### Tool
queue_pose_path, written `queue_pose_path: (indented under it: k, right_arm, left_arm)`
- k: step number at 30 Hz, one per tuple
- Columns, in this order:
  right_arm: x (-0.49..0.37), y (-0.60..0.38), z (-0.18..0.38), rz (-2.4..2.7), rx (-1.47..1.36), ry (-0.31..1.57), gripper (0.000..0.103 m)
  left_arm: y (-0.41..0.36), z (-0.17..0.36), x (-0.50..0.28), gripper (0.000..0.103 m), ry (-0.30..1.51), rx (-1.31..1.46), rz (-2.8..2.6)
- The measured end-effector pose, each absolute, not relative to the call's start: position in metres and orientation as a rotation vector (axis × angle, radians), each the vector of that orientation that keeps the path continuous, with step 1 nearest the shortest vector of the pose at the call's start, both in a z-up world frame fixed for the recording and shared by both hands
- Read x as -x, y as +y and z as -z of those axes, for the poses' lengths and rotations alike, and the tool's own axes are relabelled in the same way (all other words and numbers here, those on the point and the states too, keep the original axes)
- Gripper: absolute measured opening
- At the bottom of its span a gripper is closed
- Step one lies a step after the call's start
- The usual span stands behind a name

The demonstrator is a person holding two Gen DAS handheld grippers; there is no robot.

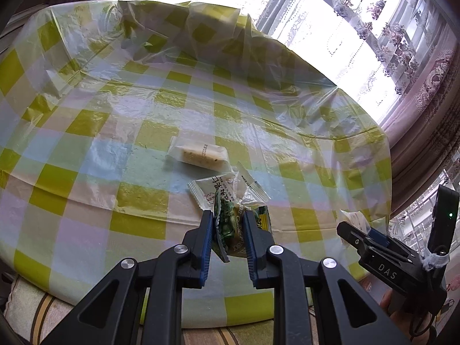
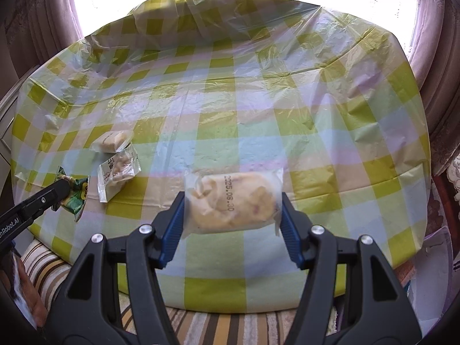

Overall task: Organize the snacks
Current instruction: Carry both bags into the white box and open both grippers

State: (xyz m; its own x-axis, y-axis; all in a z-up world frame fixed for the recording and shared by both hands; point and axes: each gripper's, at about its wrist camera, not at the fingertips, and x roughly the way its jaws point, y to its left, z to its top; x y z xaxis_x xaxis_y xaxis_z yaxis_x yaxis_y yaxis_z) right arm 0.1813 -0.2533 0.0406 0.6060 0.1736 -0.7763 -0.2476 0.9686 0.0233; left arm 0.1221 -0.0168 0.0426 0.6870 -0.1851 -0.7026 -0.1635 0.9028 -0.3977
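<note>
My left gripper [image 1: 228, 231] pinches the green snack packet [image 1: 227, 227]; my right gripper [image 2: 231, 204] clamps the frosted pastry pouch [image 2: 233, 201], both lifted over the checkered tablecloth [image 2: 258, 109], likely for grouping.

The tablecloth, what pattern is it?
The tablecloth has yellow-green, pale blue and white checks; clearest in the right wrist view.

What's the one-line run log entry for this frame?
left gripper: shut on green snack packet | right gripper: shut on frosted pastry packet | both packets held above table | two packets on table
</note>
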Motion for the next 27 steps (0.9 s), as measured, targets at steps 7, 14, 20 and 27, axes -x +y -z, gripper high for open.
queue_pose_path:
  k: [7,14,20,27]
  right_arm:
    - [-0.161,-0.276,-0.044,-0.218,0.073,0.892,0.064]
    - [-0.146,-0.299,-0.048,-0.202,0.063,0.894,0.064]
    - [-0.132,-0.319,-0.049,-0.186,0.052,0.899,0.064]
    - [-0.120,-0.347,-0.054,-0.152,0.045,0.897,0.064]
  left_arm:
    - [-0.049,-0.048,-0.120,0.022,0.845,0.418,0.080]
    - [-0.081,-0.053,-0.116,0.022,0.857,0.376,0.138]
    - [-0.107,-0.058,-0.113,0.021,0.872,0.350,0.194]
    - [-0.143,-0.060,-0.108,0.022,0.895,0.324,0.274]
